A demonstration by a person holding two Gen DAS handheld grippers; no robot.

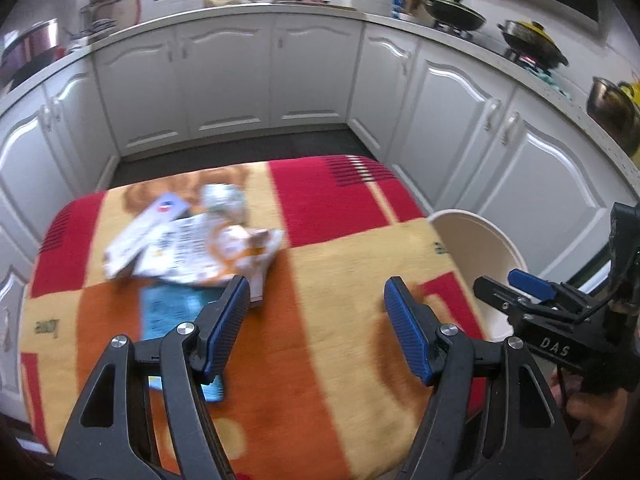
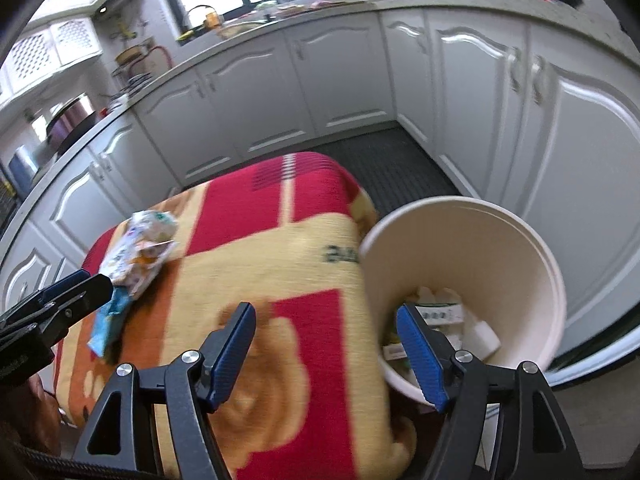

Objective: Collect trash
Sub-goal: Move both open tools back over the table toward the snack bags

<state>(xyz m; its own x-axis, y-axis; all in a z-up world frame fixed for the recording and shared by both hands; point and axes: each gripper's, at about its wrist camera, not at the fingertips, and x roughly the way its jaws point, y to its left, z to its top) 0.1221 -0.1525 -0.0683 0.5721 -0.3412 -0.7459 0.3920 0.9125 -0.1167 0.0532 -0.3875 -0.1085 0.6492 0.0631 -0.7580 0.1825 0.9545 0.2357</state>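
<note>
Left tongs (image 1: 316, 320) wide open, nothing between the blue pads, hovering over the orange and cream part of the blanket (image 1: 340, 248) that covers the desk. Right tongs (image 2: 326, 348) also open and empty, one finger over the blanket, the other in front of the bin's near rim.

Trash pile (image 1: 192, 240) lies on the far left part of the desk, left wrist view blurred: a white carton (image 1: 144, 228) with a red and blue mark, a crumpled white and orange wrapper (image 1: 240, 248), a crumpled pale wrapper ball (image 1: 222, 198) behind them, and a blue packet (image 1: 172, 308) nearest the left tongs, partly hidden by the left finger. All touching or overlapping; exact order of layers unclear.

Cream round bin (image 2: 520, 248) stands just beside the right edge of the desk, rim about level with the desk top. Inside at the bottom: small white boxes and cartons (image 2: 444, 316), print too small to read.

Right tongs show at the right edge of the left wrist view, over the bin. White kitchen cabinets (image 1: 232, 76) run around behind, pots on the worktop.
</note>
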